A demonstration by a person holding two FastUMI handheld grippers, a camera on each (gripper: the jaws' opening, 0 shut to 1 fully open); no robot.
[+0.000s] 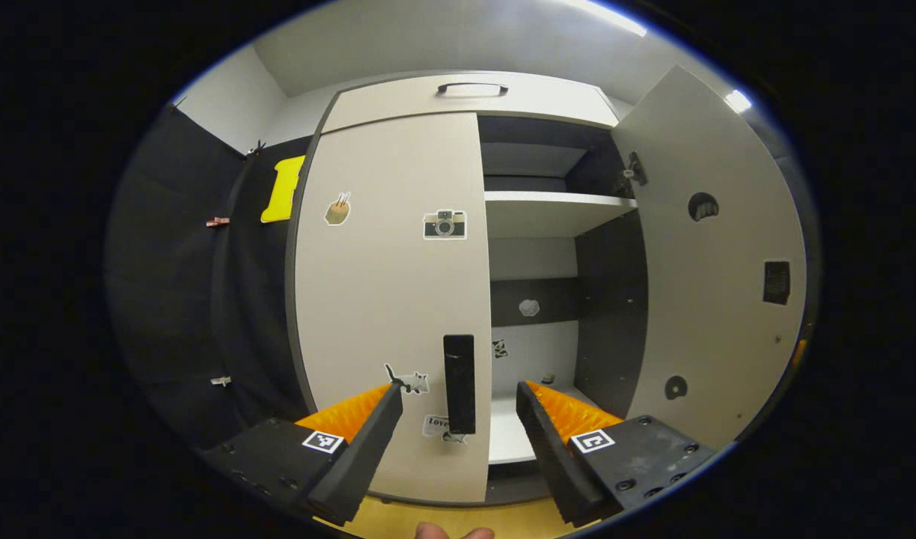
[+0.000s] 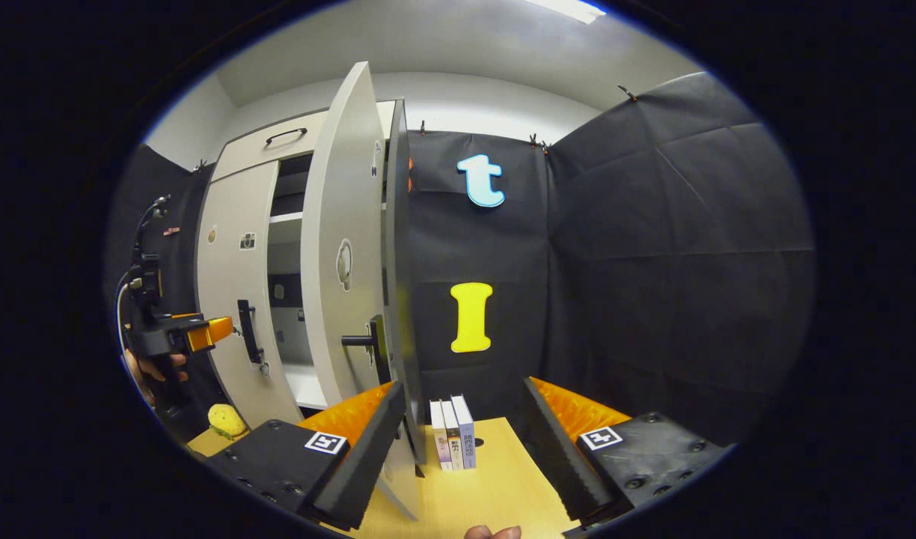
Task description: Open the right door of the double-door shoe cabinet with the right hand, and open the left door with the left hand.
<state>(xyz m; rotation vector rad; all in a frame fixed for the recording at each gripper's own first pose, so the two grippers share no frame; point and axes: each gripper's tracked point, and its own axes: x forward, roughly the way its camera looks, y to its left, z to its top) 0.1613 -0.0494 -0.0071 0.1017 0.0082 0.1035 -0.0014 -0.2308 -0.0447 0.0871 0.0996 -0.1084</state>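
Observation:
The grey shoe cabinet's left door [image 1: 387,299] is closed, with a black vertical handle [image 1: 459,383] near its inner edge. My left gripper [image 1: 459,419] is open, its fingers either side of that handle and a little short of it. The right door [image 1: 709,254] stands swung wide open, baring shelves [image 1: 555,213]. In the right gripper view the right door [image 2: 342,247] is seen edge-on with its black handle [image 2: 364,340] sticking out. My right gripper [image 2: 465,427] is open and holds nothing, just right of that door. The left gripper [image 2: 196,333] shows far left, before the left door's handle [image 2: 247,329].
Three small books [image 2: 452,434] stand upright on the wooden table [image 2: 495,486] beside the cabinet. A yellow object [image 2: 226,421] lies on the table at the lower left. A drawer with a black handle [image 1: 472,88] tops the cabinet. Black cloth walls surround the booth.

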